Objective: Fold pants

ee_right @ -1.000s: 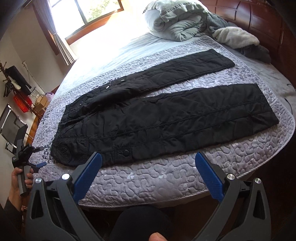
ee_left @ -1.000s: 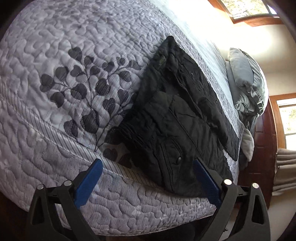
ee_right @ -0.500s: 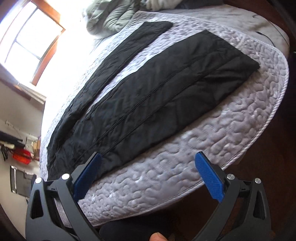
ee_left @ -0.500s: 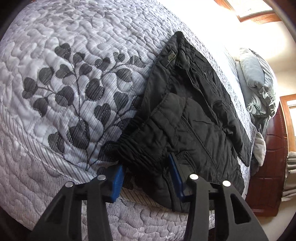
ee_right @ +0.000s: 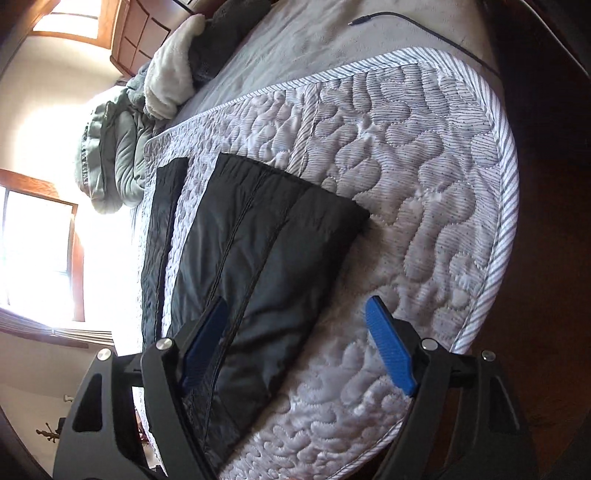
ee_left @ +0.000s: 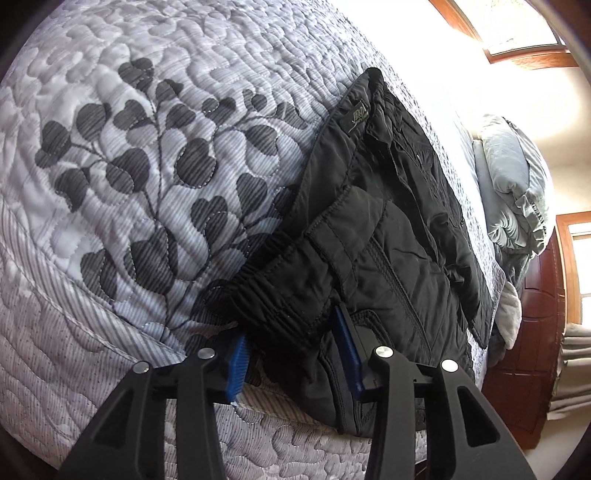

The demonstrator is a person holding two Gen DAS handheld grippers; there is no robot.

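On the bed (ee_left: 110, 369), pants (ee_left: 369, 240) lie flat, legs apart, unfolded. Left hand-held gripper (ee_left: 295, 354) pinches the near waistband; right hand-held gripper (ee_right: 295, 347), closing, spread wide over near leg.

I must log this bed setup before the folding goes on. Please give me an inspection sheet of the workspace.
Surface: quilt with leaf print, covering the bed.
Job's things: black pants lying flat, legs apart; waistband at the near edge.
Clutter: bunched blankets at the far end.
Grippers: left gripper shut on the waistband, its jaws have just been closing; right gripper open over a leg cuff, jaws have just been closing, pads not pressing.
Cables: black cable on the sheet beyond the quilt.
Surroundings: bright windows, wooden headboard.
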